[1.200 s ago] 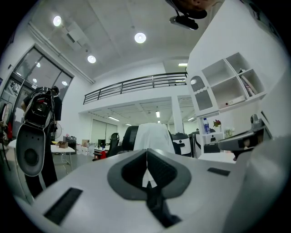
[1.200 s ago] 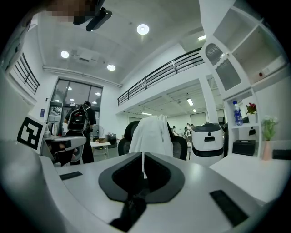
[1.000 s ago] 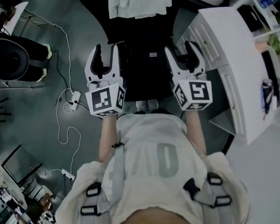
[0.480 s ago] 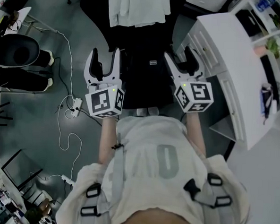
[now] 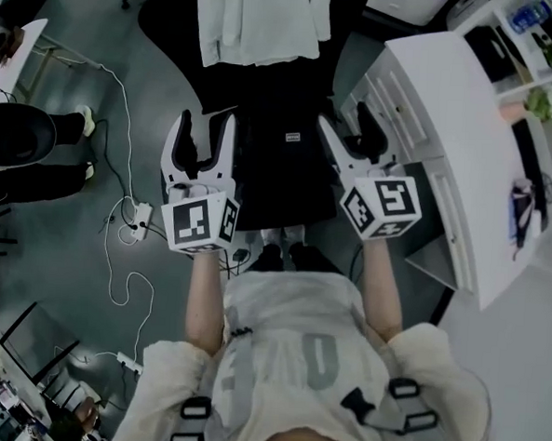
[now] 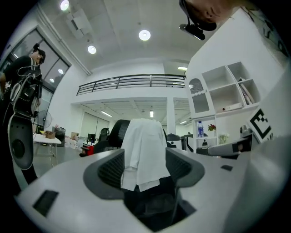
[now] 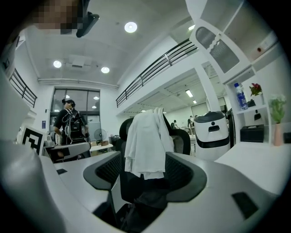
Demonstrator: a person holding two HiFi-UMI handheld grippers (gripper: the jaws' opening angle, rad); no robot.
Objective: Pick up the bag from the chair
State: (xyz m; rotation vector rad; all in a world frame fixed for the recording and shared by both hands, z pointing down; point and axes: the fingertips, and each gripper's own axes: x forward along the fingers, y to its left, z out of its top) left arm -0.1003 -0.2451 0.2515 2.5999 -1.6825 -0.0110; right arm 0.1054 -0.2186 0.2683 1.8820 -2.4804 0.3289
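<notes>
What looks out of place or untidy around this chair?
A white garment is slung over the chair backrest, hanging unevenly. On the floor, left in the head view, a corded power strip lies loose. The bag sits on the seat; nothing looks spilled or damaged.

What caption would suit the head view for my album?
Left hand-held gripper and right hand-held gripper, jaws just opened and empty, flank the black bag on the chair.

Head view steeply down — gripper views level, sharing chair (image 6: pixel 114 133).
</notes>
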